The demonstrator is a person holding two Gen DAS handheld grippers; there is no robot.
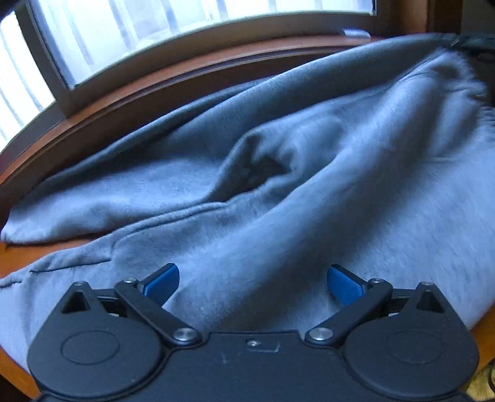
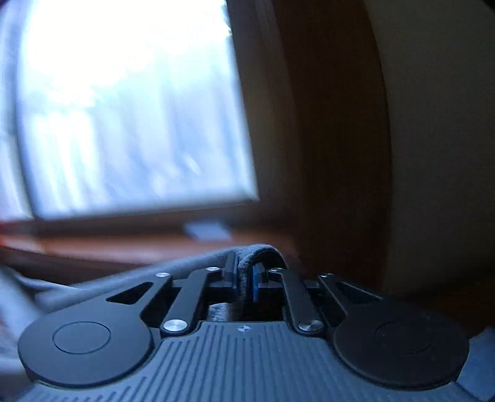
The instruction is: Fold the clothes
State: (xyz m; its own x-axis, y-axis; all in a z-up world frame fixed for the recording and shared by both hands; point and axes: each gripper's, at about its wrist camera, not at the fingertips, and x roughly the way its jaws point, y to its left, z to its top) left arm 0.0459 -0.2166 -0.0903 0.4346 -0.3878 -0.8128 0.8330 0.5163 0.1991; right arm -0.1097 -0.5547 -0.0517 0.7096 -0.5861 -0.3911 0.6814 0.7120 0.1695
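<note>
One grey garment (image 1: 278, 191), a soft fleecy knit with a stitched seam near its left edge, lies rumpled in broad folds over one reddish-brown wooden surface (image 1: 18, 250), reaching from the near side toward the far right, where it rises to a lifted corner. Two grippers are at work, each black with blue pads. The left gripper (image 1: 253, 280) hovers over the near part of the cloth with its fingers spread wide and nothing between them. The right gripper (image 2: 246, 278) has its fingers drawn narrow, pinching a folded edge of the grey garment (image 2: 256, 249) that loops over the fingertips. One window (image 1: 185, 18) with a pale frame glows beyond the far edge; a small pale rectangular object (image 1: 355, 32) rests on its sill, too blurred to identify.
</note>
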